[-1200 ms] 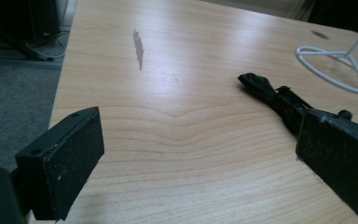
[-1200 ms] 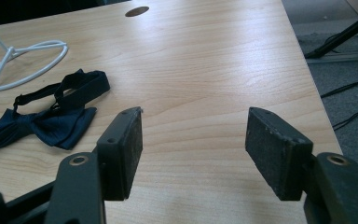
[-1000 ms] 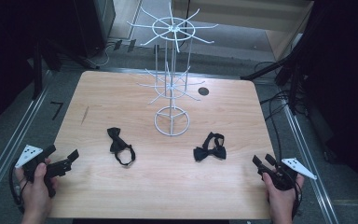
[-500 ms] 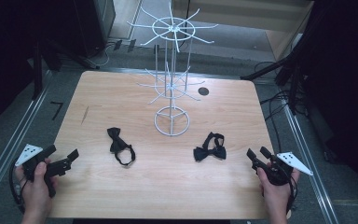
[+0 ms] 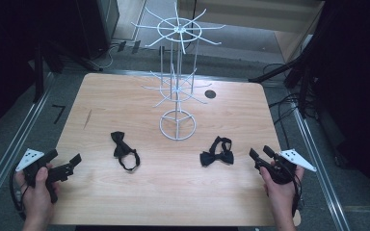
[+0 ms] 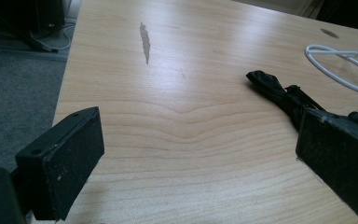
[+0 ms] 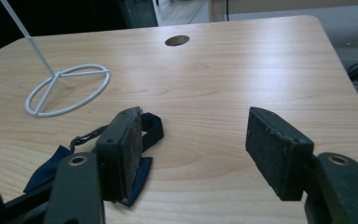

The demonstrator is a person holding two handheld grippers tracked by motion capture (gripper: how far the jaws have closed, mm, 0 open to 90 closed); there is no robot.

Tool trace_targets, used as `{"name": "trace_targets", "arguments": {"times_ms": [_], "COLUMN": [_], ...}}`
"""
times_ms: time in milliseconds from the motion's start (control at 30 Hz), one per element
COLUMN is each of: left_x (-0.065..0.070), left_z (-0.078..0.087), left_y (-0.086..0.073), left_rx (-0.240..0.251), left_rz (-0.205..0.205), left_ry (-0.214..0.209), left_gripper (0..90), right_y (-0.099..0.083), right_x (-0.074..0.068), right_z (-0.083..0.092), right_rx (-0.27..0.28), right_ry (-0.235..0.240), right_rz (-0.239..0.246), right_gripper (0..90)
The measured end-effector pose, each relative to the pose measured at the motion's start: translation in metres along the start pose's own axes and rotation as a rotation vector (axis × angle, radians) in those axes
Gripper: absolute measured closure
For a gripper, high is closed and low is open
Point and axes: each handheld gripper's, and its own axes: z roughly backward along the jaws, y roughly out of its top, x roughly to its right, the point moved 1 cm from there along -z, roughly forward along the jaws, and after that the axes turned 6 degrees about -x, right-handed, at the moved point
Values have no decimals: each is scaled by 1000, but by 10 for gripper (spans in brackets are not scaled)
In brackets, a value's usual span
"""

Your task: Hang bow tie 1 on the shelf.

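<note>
Two bow ties are laid flat on the wood table [image 5: 125,202], w/ a white wire rack [image 5: 177,126] stood between them and a bit further back. The black bow tie [image 5: 124,149] is seen left of the rack's ring base. The dark blue bow tie [image 5: 217,155] is seen right of it, near the right gripper [image 5: 261,155].

Both grippers are held low at the near edge, one per hand. The left gripper [image 5: 63,161] is opened wide and nothing is held in it; bare table is seen between its jaws in the left gripper view, and the black bow tie is partly hidden behind one jaw there. The right gripper is opened wide too and is empty. In the right gripper view the blue bow tie [image 7: 142,170] is seen just beside and partly behind one jaw. It can't be told if it is touched.

The bow ties are prob. very light, soft and floppy, so they will bend and hang when picked up. They won't be broken, but thin cloth could be let slip. The thick knot in the middle is prob. the best spot to be pinched; the thin neck strap [image 5: 221,142] could be used for hooking on a rack arm. The wire rack looks light, so it could be tipped if bumped.
</note>
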Motion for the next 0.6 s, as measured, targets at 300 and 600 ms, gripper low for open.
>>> {"name": "trace_targets", "arguments": {"times_ms": [300,600], "left_x": [0,0], "left_z": [0,-1], "left_y": [0,0], "left_rx": [-6,-8], "left_rz": [-7,-3], "left_ry": [-15,-6], "left_gripper": [13,13], "right_y": [17,27], "right_x": [-9,-17], "right_z": [-9,-22], "right_rx": [2,-23], "right_ry": [-6,4], "right_rz": [22,34], "right_gripper": [361,332]}}
